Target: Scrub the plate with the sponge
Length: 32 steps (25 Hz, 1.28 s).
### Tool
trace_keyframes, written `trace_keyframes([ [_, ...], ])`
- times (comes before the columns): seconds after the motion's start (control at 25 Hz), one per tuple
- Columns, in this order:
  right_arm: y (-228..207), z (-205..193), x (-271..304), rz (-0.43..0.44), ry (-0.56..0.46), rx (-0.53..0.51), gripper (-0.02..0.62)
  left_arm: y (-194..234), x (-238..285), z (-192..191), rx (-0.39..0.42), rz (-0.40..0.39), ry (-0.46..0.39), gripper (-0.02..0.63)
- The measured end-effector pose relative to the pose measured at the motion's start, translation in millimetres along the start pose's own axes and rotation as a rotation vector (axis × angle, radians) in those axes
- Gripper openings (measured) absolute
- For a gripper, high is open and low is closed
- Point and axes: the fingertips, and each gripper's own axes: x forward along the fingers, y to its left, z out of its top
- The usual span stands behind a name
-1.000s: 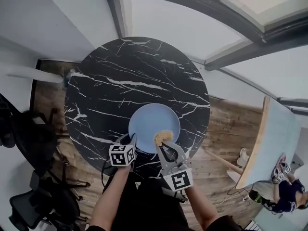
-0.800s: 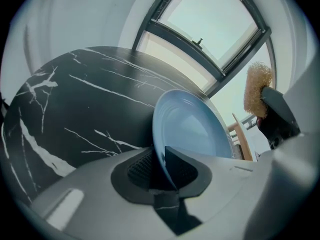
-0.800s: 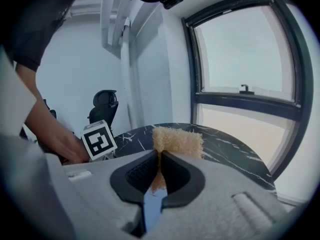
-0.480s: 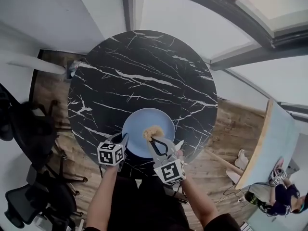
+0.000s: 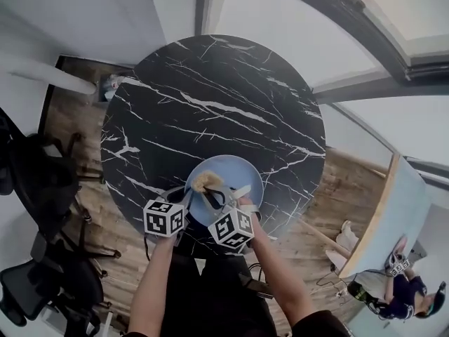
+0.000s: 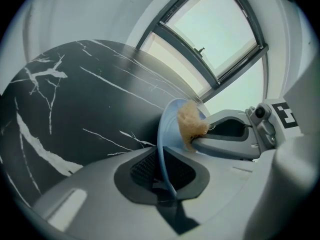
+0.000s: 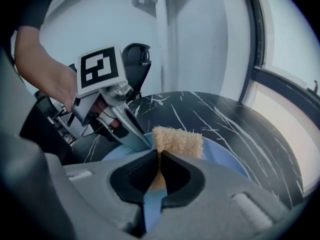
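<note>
The left gripper (image 6: 162, 176) has the near-left rim of the plate (image 6: 165, 134) between its jaws. They have just been closing and now sit down on the thin blue edge. I judge this grip is there to anchor the plate so it cannot slide or spin under the scrubbing.

The right gripper (image 7: 159, 159) is clamped tight on the sponge (image 7: 177, 141), with the jaws pinching its near end so that most of the tan block sticks out ahead of them. That leaves a free face to rub with and keeps the hard jaws off the plate. The sponge sits over the left part of the plate, just inside the rim and right beside the left gripper's hold. It looks to be on or just above the surface, and no view settles which.

The plate itself lies on the black marble table (image 5: 210, 97), at the table edge nearest the person. The rest of the tabletop stretches away beyond the plate's far side.

Both forearms come in from the plate's near side, close together and almost parallel. Both grippers tilt steeply down toward the plate, their marker cubes nearly touching. The right hand (image 5: 247, 209) crosses in over the plate's near rim, reaching toward the left side. The left arm runs straight to its hold on the rim.
</note>
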Motion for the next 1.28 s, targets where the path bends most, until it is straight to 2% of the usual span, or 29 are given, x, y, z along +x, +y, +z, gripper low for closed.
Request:
trace_keyframes([
  [0.28,11.2,-1.9,20.9,0.051,0.053,-0.054,0.021,-3.8,2.8,2.2,0.018,-0.012,0.002,0.021],
  [0.52,7.8,-1.9,29.7,0.036,0.075,-0.077,0.021,-4.8,2.7,2.4,0.044,-0.019,0.001,0.022],
  [0.84,-7.8,-1.5,33.7,-0.037,0.088,-0.025,0.023,-5.3,3.3,-0.6,0.076,-0.011,0.009,0.026],
  [1.28,-56.9,-11.2,25.5,-0.227,0.162,0.007,0.023,-5.2,2.9,0.0,0.067,-0.007,-0.002,0.025],
])
